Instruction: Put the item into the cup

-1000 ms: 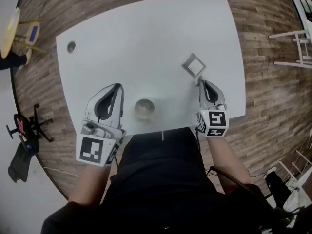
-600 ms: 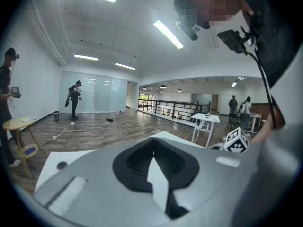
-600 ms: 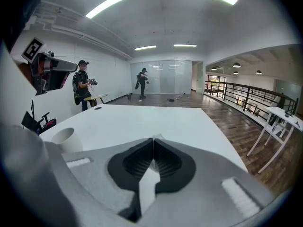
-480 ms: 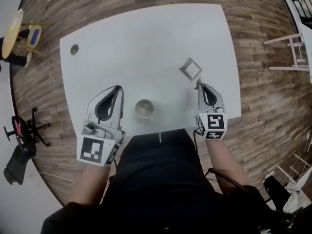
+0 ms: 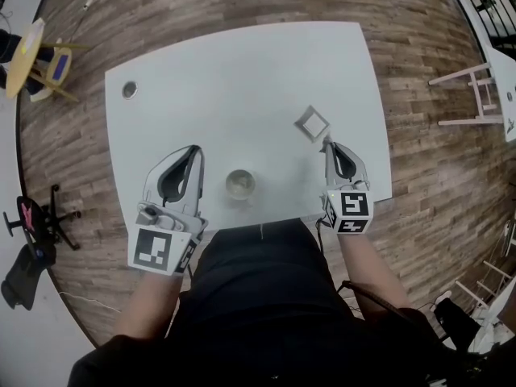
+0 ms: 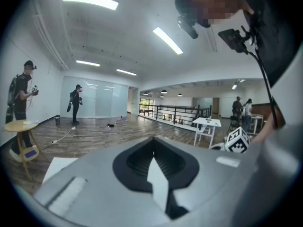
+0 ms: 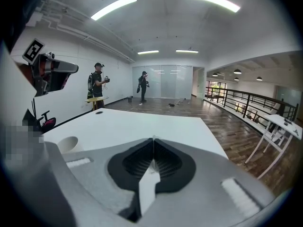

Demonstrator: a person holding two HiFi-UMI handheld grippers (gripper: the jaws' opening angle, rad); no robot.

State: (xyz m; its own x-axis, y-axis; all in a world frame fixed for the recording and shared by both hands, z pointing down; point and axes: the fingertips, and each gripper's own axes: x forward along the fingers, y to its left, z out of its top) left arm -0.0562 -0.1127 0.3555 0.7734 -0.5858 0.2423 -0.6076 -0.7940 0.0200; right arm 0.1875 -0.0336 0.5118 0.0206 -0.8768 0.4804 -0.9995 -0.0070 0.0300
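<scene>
Table (image 5: 242,79): white.
Cup (image 5: 240,184): upright, near edge.
Square item (image 5: 312,123): flat on table, right of cup, just beyond right gripper (image 5: 326,143).
Left gripper (image 5: 196,147): left of cup.
Both grippers' jaws pressed together, empty.

Cup (image 5: 240,185) sits near the table's (image 5: 242,71) near edge, mouth clear from above. My left gripper (image 5: 196,148) is just left of the cup and my right gripper (image 5: 326,143) well right of it, both with jaws together. Square item (image 5: 312,123) lies beyond-right of the cup. Wide bare tabletop beyond the cup; small round hole (image 5: 129,90) far beyond-left.
</scene>
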